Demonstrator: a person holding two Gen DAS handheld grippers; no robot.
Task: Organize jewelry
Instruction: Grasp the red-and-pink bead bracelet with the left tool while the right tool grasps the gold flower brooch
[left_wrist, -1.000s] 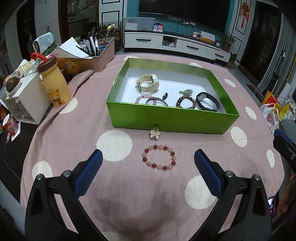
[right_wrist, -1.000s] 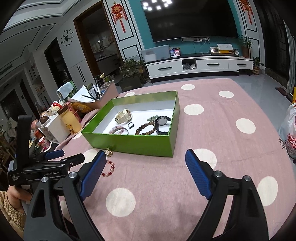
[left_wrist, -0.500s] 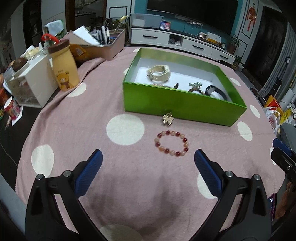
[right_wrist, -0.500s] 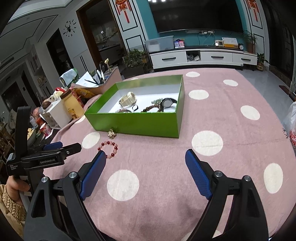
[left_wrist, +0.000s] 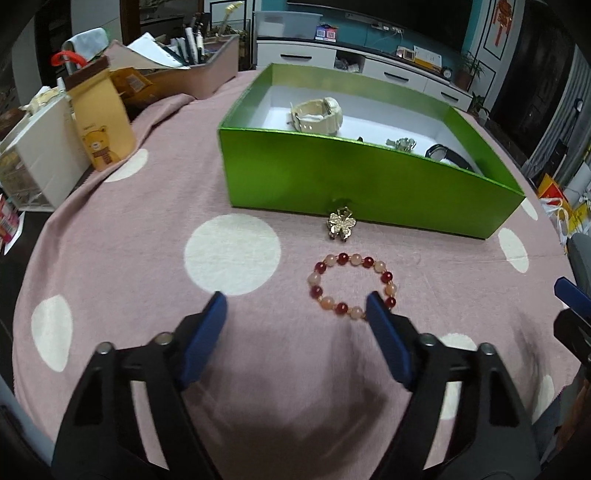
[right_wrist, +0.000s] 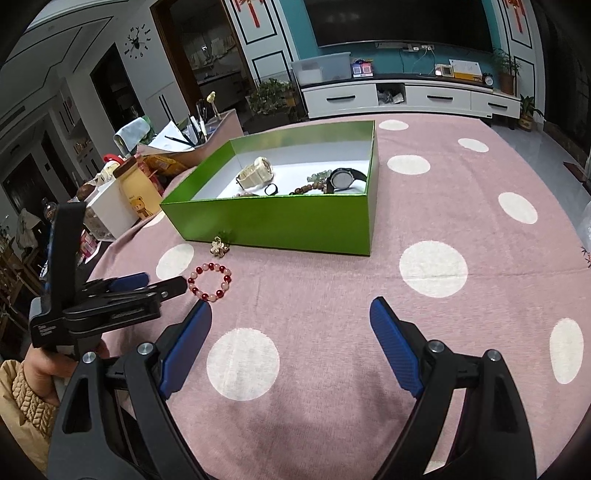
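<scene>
A red and pink bead bracelet (left_wrist: 352, 286) lies on the pink dotted tablecloth, just beyond and right of my open left gripper (left_wrist: 297, 306); its right fingertip (left_wrist: 373, 301) is at the bracelet's near edge. A gold flower clip (left_wrist: 341, 225) lies against the front wall of the green box (left_wrist: 369, 184). The box holds a cream watch (left_wrist: 317, 114), a black watch (right_wrist: 345, 179) and bracelets. My right gripper (right_wrist: 291, 314) is open and empty over the cloth. The right wrist view also shows the bracelet (right_wrist: 210, 280), the clip (right_wrist: 219, 246) and the left gripper (right_wrist: 155, 284).
A yellow bear bottle (left_wrist: 101, 118), a white storage box (left_wrist: 40, 151) and a brown tray of pens and papers (left_wrist: 192, 62) stand at the table's left and back left. The table edge curves close on the right, with bags on the floor (left_wrist: 561, 210).
My left gripper has moved down and forward to the bead bracelet, and its jaws have narrowed. The right gripper has moved a little lower and closer to the table.
</scene>
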